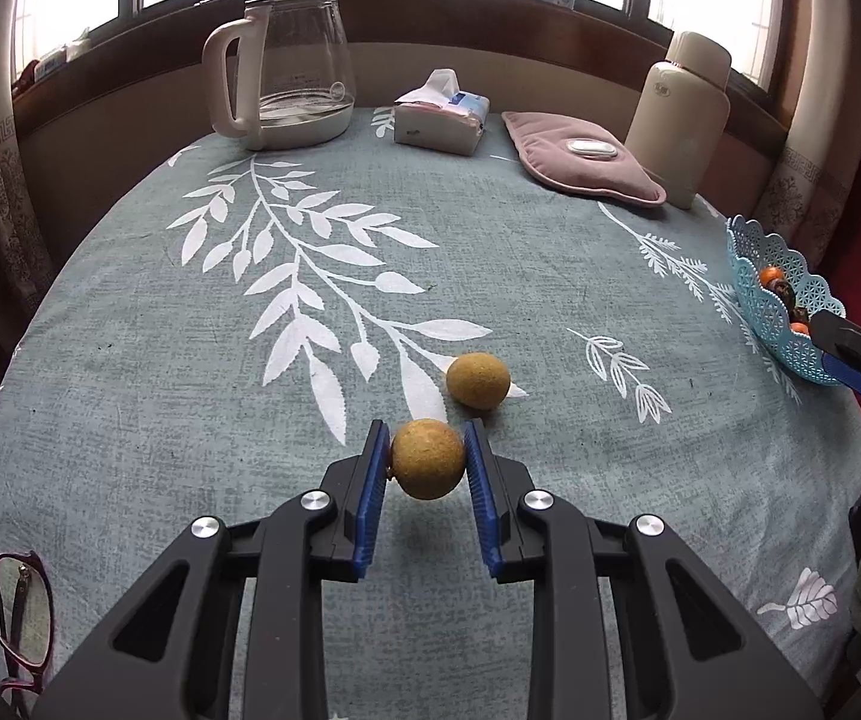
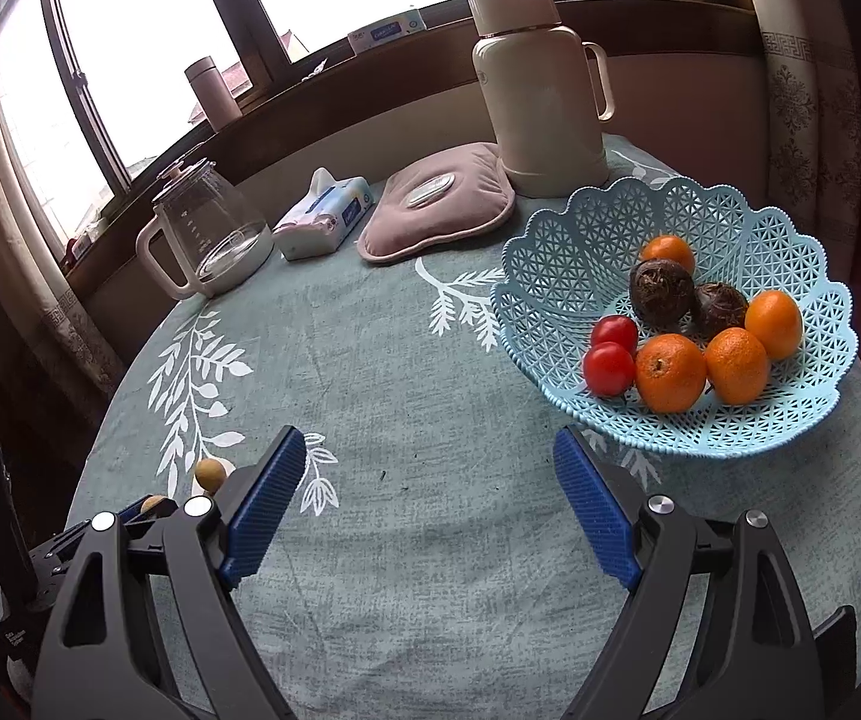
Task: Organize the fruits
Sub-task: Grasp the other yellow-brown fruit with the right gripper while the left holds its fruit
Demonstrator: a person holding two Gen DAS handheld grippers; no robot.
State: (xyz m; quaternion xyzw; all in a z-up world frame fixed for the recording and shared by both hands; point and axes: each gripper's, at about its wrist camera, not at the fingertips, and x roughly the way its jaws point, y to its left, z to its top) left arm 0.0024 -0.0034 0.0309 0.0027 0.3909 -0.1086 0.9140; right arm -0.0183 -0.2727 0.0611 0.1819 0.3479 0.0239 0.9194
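Leaf-print tablecloth (image 1: 490, 252): left gripper (image 1: 428, 461) tilts down, clamped on a tan fruit (image 1: 428, 461) just above the cloth. Second fruit (image 1: 478, 380) lies beyond. Right gripper (image 2: 424, 510) angled down, jaws apart, empty, near blue basket (image 2: 556, 252), partly cut off in left view.

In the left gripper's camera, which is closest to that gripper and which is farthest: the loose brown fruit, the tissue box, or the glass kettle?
1. Loose brown fruit, just beyond the left gripper, slightly right.
2. Tissue box, far across the table, near the middle.
3. Glass kettle, back left; about as far as the tissues, too close to call.
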